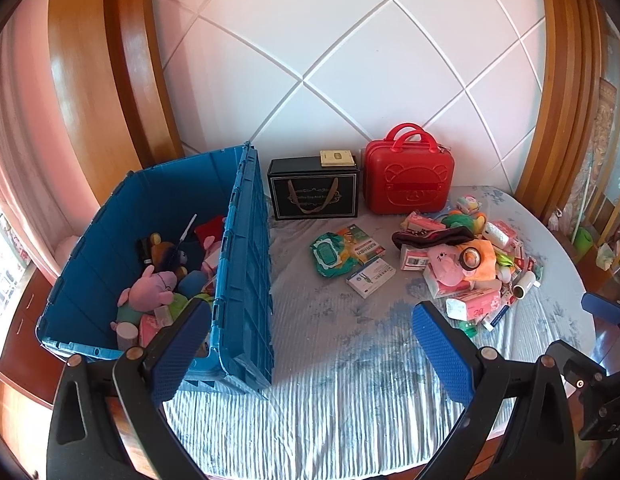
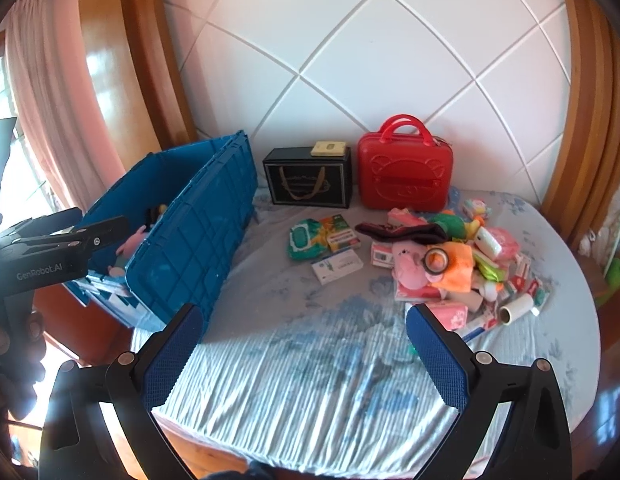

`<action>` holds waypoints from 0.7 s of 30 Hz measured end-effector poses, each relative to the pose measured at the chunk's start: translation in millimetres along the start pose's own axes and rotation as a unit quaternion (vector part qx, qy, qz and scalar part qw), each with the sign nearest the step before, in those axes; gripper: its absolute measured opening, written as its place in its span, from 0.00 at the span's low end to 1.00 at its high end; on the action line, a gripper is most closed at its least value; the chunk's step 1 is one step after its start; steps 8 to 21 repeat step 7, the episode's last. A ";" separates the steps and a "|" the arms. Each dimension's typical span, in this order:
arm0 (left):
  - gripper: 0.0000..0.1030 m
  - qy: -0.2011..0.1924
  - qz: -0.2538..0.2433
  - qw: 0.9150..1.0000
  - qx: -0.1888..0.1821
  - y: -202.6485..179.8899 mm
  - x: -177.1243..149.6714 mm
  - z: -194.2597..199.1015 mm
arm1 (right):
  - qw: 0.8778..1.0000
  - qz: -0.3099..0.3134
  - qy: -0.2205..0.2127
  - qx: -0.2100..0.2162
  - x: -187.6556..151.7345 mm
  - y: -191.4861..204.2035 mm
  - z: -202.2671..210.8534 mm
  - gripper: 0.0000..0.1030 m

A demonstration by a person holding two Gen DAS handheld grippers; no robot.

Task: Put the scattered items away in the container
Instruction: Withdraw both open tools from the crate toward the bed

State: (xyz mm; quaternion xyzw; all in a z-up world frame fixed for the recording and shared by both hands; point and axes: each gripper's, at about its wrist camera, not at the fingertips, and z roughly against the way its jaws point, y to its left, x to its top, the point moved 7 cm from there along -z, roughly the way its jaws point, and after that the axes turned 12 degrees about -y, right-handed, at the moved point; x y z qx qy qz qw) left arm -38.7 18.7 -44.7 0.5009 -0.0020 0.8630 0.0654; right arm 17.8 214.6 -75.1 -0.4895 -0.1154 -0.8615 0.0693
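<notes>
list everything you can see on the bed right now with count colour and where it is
storage crate: 1, blue, left side, open.
plush toys: several, mostly pink, inside the crate.
gift box: 1, black, at the headboard.
small case: 1, red, right of the gift box.
wet wipes pack: 1, green, mid-bed.
medicine boxes: 2, white and orange, beside the wipes.
mixed pile: 1, mostly pink, right side.
lint roller: 1, white, at the pile's right edge.
left tongs: open, empty.
right tongs: open, empty.

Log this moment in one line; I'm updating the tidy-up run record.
left hand-held gripper: open, empty | right hand-held gripper: open, empty | blue crate: partly filled | pile: on bed, unsorted
</notes>
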 end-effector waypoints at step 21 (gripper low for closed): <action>0.99 -0.004 0.003 1.000 0.009 1.0 0.6 1.6 | 1.000 -0.003 0.001 -0.001 -2.4 -3.7 2.3 1.00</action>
